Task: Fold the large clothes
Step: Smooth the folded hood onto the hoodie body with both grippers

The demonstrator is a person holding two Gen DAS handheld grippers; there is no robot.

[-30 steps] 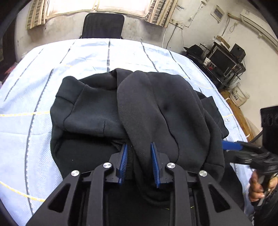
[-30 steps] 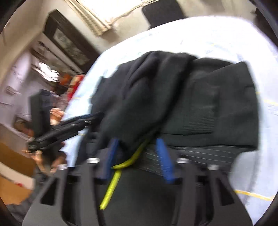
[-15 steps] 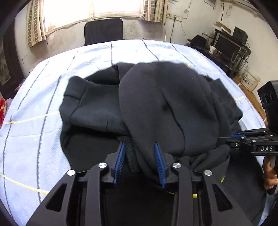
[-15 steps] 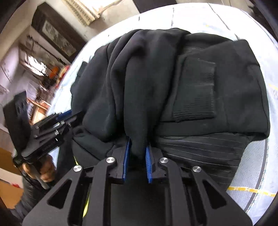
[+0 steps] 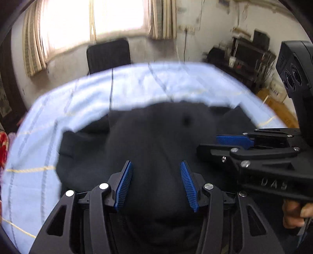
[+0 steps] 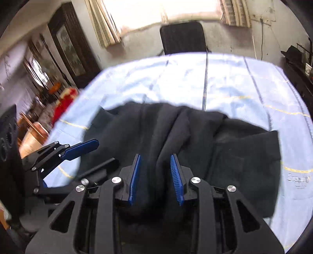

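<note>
While opening, both grippers point(image 5: 156, 183) point(image 6: 155, 178) over garment point(image 5: 156, 136)

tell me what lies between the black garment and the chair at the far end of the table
Only bare light-blue striped cloth lies between the black garment and the chair, clearest in the right wrist view.

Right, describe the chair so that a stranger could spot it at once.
Start at the table under the pale blue striped cloth, where the black garment lies. Look past its far edge, toward the bright curtained window. The chair stands there, against the wall: a plain black rectangular backrest, the only seat in view.
</note>
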